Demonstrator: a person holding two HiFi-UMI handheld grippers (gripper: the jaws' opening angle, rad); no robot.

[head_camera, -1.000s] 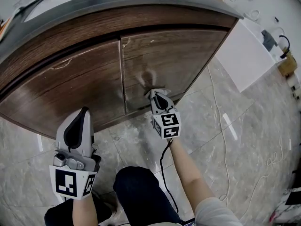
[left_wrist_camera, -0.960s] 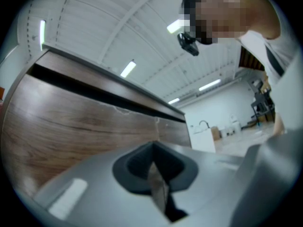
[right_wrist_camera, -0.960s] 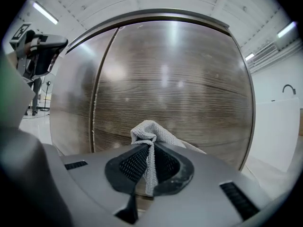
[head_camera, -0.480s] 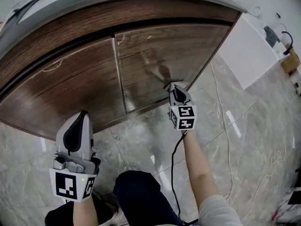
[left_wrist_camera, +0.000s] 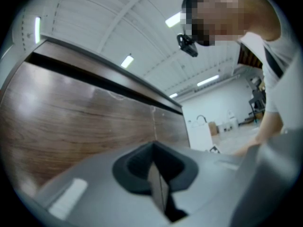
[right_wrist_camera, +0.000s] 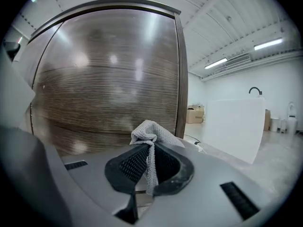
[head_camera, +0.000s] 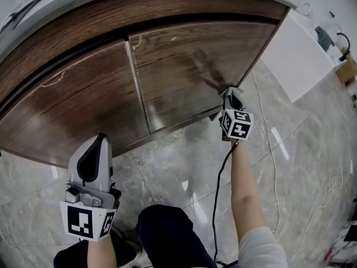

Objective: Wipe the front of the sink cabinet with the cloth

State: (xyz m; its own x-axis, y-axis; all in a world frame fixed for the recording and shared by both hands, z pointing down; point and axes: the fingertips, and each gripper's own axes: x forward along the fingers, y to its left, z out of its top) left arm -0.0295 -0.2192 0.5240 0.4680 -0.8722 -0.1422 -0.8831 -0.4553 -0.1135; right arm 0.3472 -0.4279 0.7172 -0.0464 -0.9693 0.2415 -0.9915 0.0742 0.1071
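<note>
right tool (head_camera: 230,94), pinching cloth (right_wrist_camera: 150,131), slid toward 3 o'clock along right door (head_camera: 178,66); left door (head_camera: 72,102) likely remains; left tool (head_camera: 99,138) pressed together.

we see cabinet front (head_camera: 184,66) blocking right gripper (head_camera: 231,96) ahead; open floor (head_camera: 178,161) between cabinet and our knee (head_camera: 167,228); white panel (head_camera: 295,60) bounds right side.

Glossy grey tiled floor (head_camera: 167,169), white board (head_camera: 295,54), ceiling strip lights (right_wrist_camera: 268,44).

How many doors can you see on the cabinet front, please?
2: the left door, above the left gripper; the right door, by the right gripper. More may lie off-frame.
</note>
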